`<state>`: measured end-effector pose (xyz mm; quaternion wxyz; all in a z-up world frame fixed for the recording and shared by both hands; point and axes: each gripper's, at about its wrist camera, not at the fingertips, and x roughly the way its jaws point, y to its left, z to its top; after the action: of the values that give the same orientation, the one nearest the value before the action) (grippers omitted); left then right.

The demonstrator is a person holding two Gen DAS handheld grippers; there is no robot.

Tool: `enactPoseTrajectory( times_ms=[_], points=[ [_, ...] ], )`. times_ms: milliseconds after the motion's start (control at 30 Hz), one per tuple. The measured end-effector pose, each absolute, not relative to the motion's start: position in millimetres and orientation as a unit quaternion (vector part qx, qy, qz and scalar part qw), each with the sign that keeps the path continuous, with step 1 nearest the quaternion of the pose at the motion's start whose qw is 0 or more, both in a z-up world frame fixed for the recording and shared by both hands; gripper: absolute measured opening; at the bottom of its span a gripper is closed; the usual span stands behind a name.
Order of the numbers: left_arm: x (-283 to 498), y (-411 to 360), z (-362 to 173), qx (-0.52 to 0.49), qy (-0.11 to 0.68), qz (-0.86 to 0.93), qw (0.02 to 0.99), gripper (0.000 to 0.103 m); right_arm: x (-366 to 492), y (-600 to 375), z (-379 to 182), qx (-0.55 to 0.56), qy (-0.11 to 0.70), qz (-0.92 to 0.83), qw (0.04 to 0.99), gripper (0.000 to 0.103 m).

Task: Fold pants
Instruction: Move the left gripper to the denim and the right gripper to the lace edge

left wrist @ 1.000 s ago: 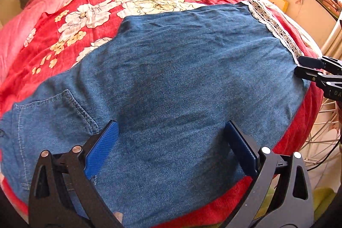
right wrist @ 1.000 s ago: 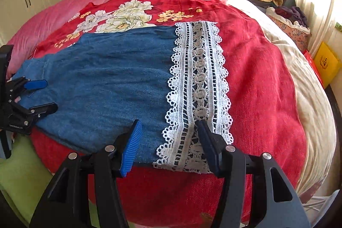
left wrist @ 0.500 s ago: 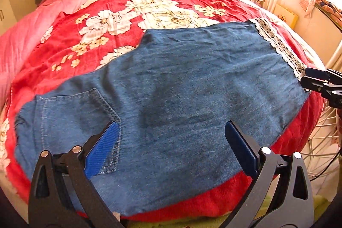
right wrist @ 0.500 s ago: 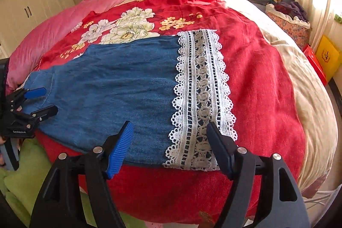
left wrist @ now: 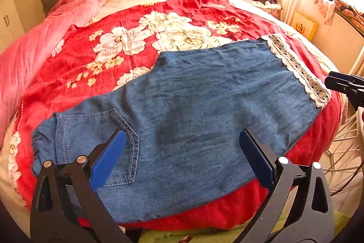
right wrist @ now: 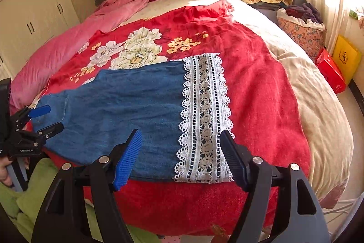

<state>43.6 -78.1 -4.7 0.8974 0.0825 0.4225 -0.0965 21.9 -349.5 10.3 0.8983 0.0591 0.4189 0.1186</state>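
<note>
Blue denim pants with white lace hem (left wrist: 193, 111) lie flat, one fold done, on the red floral bedspread (left wrist: 127, 54). My left gripper (left wrist: 182, 149) and right gripper (right wrist: 180, 152) hover over the near edge, jaws spread, holding nothing. Next I'd grip the lace hem end and carry it to the waist.

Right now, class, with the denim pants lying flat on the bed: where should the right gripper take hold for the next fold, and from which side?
Grip the lace hem at its near corner, coming from the bed's near edge: it lies flat, closest to the right gripper.
</note>
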Motion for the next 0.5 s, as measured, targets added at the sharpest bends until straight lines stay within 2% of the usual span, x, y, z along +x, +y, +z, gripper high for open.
enactPoseTrajectory(
  times_ms=[100,133,167,500],
  points=[
    [42,-80,1,0.082,0.416,-0.099,0.9,0.093,21,-350,12,0.059,0.416,0.115,0.9,0.07],
    [41,-80,2,0.082,0.415,-0.099,0.901,0.093,20,-350,13,0.059,0.416,0.113,0.9,0.075],
    [40,-81,4,0.082,0.413,-0.1,0.902,0.093,19,-351,15,0.058,0.412,0.106,0.903,0.098],
    [43,-92,25,0.077,0.391,-0.116,0.91,0.093,13,-365,24,0.064,0.395,0.088,0.912,0.098]
  ],
)
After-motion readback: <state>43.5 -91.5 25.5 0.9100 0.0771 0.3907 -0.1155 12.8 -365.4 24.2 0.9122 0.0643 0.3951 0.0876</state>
